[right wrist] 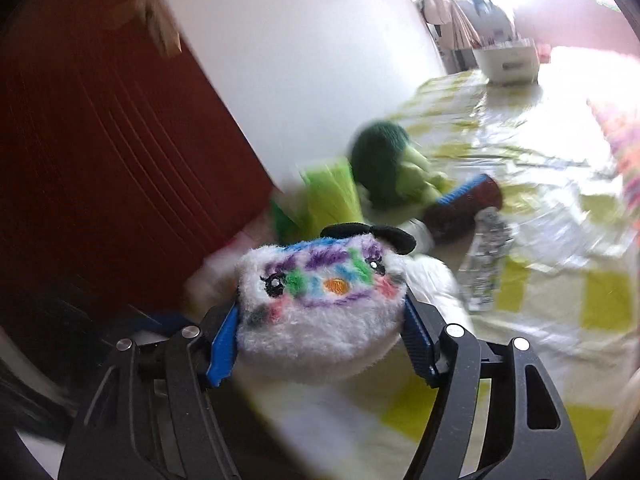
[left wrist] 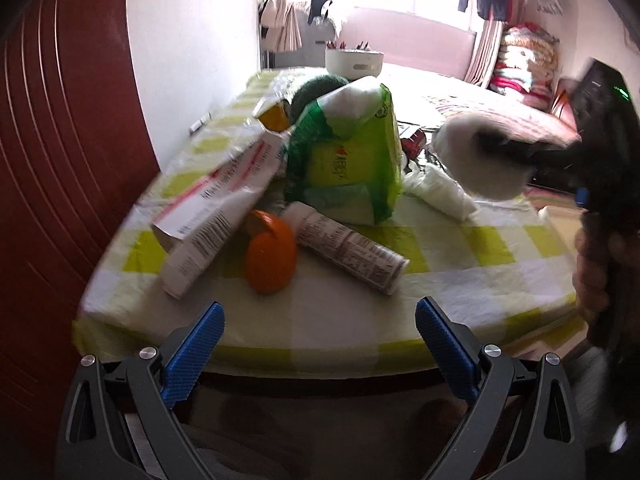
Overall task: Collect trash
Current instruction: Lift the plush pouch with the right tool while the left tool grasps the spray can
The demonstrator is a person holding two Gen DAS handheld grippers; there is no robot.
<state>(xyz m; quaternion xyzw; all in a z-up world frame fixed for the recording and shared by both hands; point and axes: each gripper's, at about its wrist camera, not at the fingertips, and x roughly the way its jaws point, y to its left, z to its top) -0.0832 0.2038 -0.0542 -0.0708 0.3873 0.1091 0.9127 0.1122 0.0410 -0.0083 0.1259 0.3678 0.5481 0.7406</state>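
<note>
My right gripper (right wrist: 320,330) is shut on a fluffy white plush toy (right wrist: 320,312) with a colourful stitched face, its blue pads (right wrist: 224,344) pressing both sides. In the left wrist view the toy (left wrist: 472,160) hangs blurred above the table's right side. My left gripper (left wrist: 320,306) stands open and empty at the table's near edge. In front of it lie a white and red carton (left wrist: 212,216), an orange (left wrist: 272,260), a printed tube (left wrist: 352,252), a green plastic bag (left wrist: 352,148) and a crumpled white wrapper (left wrist: 440,192).
The table wears a yellow-green checked cloth (left wrist: 460,280). A green knitted ball (left wrist: 316,88) and a yellow carton (left wrist: 276,116) sit behind the bag. A white basket (left wrist: 354,62) stands at the far end. A red door (left wrist: 60,160) and a white wall close the left.
</note>
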